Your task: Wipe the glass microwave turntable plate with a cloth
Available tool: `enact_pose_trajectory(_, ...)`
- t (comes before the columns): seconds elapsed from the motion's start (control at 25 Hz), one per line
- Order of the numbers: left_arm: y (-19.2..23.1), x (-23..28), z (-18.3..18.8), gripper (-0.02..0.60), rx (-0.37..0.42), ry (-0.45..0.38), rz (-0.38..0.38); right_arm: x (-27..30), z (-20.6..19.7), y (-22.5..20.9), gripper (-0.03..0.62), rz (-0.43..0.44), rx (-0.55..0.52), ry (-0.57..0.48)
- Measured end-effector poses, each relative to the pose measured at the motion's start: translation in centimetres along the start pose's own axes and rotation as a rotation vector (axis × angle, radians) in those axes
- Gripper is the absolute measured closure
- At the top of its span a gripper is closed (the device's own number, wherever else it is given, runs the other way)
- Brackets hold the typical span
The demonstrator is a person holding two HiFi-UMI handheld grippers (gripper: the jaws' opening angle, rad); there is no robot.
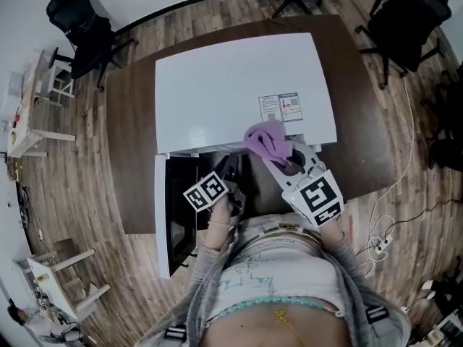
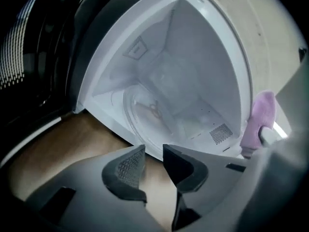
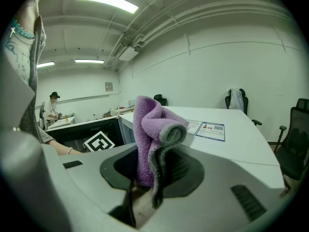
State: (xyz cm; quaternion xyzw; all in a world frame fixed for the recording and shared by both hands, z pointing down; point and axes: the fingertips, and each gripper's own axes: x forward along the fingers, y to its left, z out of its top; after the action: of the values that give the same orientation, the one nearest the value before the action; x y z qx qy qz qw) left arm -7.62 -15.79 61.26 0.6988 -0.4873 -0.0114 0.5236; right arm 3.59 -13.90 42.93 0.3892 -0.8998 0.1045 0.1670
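The glass turntable plate (image 2: 147,114) lies inside the open white microwave (image 1: 239,85), seen in the left gripper view. My left gripper (image 2: 153,150) hovers just outside the cavity's front edge, its jaws apart with nothing between them. In the head view the left gripper (image 1: 228,170) is at the microwave's opening. My right gripper (image 3: 153,170) is shut on a folded purple cloth (image 3: 150,129), held up at the microwave's front right corner. The purple cloth (image 1: 266,139) shows there from above and at the right edge of the left gripper view as the cloth (image 2: 260,116).
The microwave's door (image 1: 160,215) stands open to the left, over the brown table (image 1: 130,157). A printed label (image 1: 281,107) sits on the microwave's top. Black office chairs (image 1: 79,27) stand around the table. A person sits at a far bench (image 3: 50,111).
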Motion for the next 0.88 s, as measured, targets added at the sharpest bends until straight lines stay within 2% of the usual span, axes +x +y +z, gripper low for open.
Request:
enact_pose_trajectory(0.16, 0.2, 0.7, -0.3, 0.437, -0.202, -0.018, -0.089, 0.1, -0.4, 0.0, 0.477, 0.007, 0.002, 0.008)
enact_pose_trajectory(0.28, 0.2, 1.3, -0.4, 0.433, -0.301, -0.024, -0.146, 0.2, -0.7, -0.1, 0.477, 0.011, 0.008, 0.016)
enact_pose_trajectory(0.6, 0.4, 2.6, 0.6, 0.425, -0.404, -0.06, -0.195, 0.2, -0.8, -0.2, 0.477, 0.019, 0.016, 0.014)
enact_pose_trajectory(0.88, 1.3, 3.2, 0.5, 0.425, -0.47, -0.048, -0.191, 0.4, -0.8, -0.2, 0.477, 0.028, 0.023, 0.003)
